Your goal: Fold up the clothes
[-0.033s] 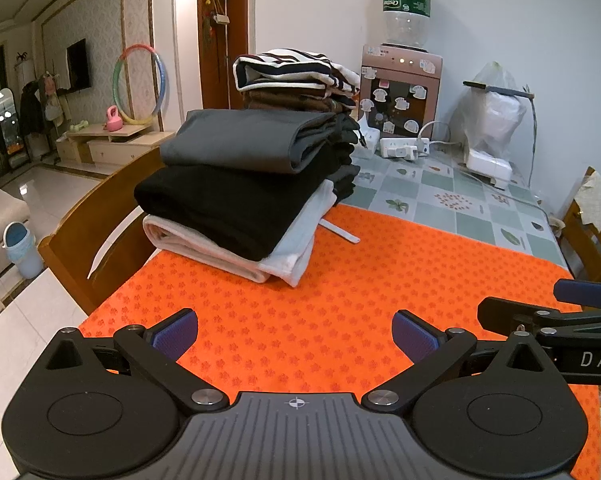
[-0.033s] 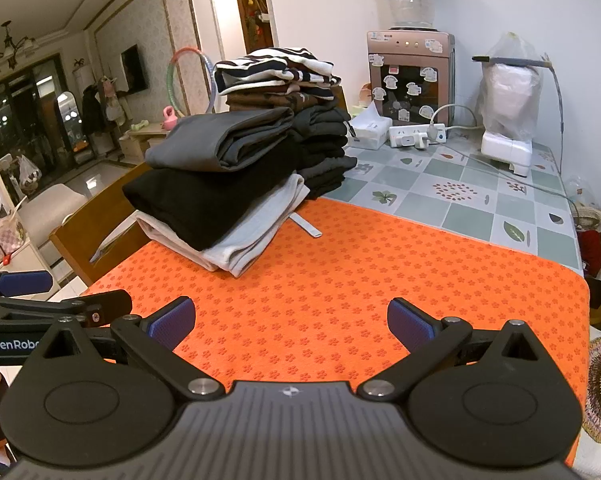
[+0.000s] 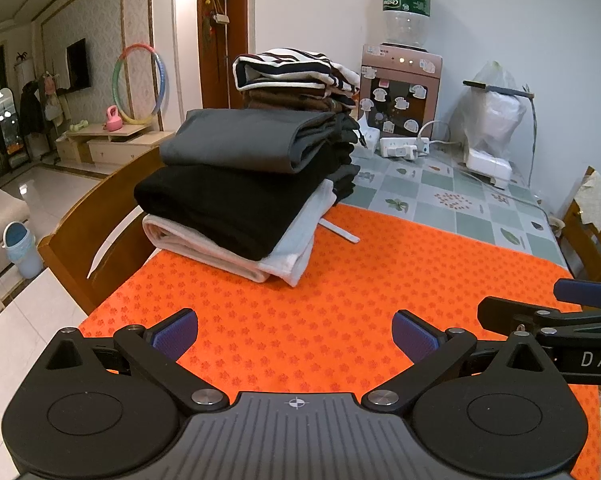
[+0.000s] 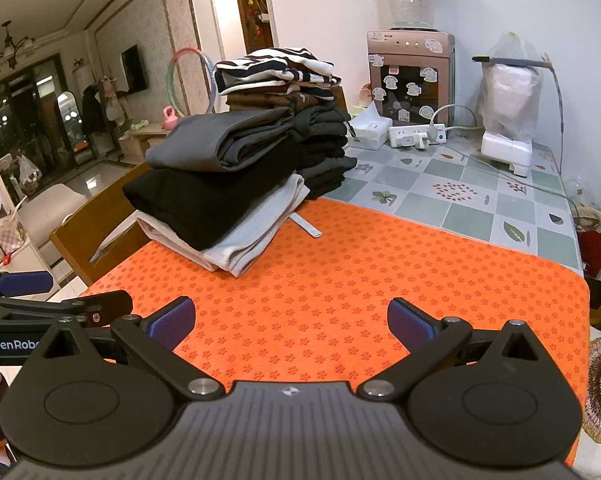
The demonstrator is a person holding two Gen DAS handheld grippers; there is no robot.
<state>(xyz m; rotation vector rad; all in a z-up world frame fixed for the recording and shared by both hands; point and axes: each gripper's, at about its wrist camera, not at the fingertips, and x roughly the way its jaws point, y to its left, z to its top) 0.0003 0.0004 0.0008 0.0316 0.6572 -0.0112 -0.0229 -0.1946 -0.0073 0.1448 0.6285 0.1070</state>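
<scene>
A stack of folded clothes sits at the far left of the orange mat (image 3: 380, 280): a grey garment (image 3: 240, 140) on top, a black one (image 3: 220, 204) under it, a whitish one (image 3: 204, 246) at the bottom. Behind it stands a taller pile topped by a striped garment (image 3: 288, 70). My left gripper (image 3: 295, 332) hovers open over the bare mat, short of the stack, with nothing between its pads. My right gripper (image 4: 290, 322) is open too, beside it on the right, also over bare mat. Each view shows the other gripper's fingers (image 3: 512, 314) (image 4: 24, 283) at its edge.
A water dispenser (image 3: 400, 92), a power strip (image 3: 398, 148) and a bag-covered white appliance (image 3: 492, 120) stand at the back on the tiled tablecloth (image 3: 460, 200). A wooden chair (image 3: 96, 216) stands at the table's left edge and another (image 3: 592, 232) at the right.
</scene>
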